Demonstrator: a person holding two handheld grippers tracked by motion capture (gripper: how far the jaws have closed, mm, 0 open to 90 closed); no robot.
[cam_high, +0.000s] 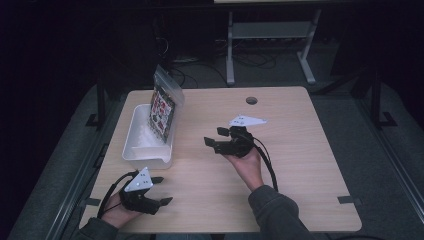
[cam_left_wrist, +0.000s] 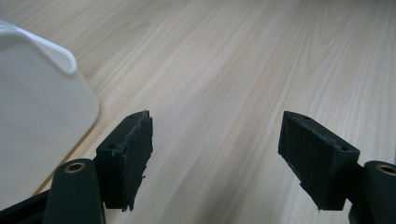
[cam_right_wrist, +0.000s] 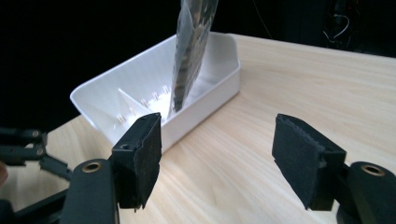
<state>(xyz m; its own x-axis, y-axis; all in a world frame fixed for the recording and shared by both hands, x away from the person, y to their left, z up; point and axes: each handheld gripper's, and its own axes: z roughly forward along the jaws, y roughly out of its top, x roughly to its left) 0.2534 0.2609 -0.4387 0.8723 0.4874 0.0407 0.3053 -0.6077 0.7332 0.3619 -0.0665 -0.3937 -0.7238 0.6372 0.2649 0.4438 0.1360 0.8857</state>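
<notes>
Nearest, the left tongs (cam_high: 156, 190) sit spread wide and empty at the front edge of the pale wooden table (cam_high: 300, 160), just short of the white rectangular plastic bin (cam_high: 131, 142). Farther in, the right tongs (cam_high: 216, 138), also wide and empty, face left toward it. The clear zip bag of patterned pieces (cam_high: 163, 107) stands on edge in the bin's far end, long axis upright, nearer the right tongs.

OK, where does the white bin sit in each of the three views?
High view: white bin at the table's left side, a clear bag standing in it.
Left gripper view: its rounded corner at the left edge.
Right gripper view: upper left, beyond the open tongs.
Shared landmark: the light wooden table.
</notes>
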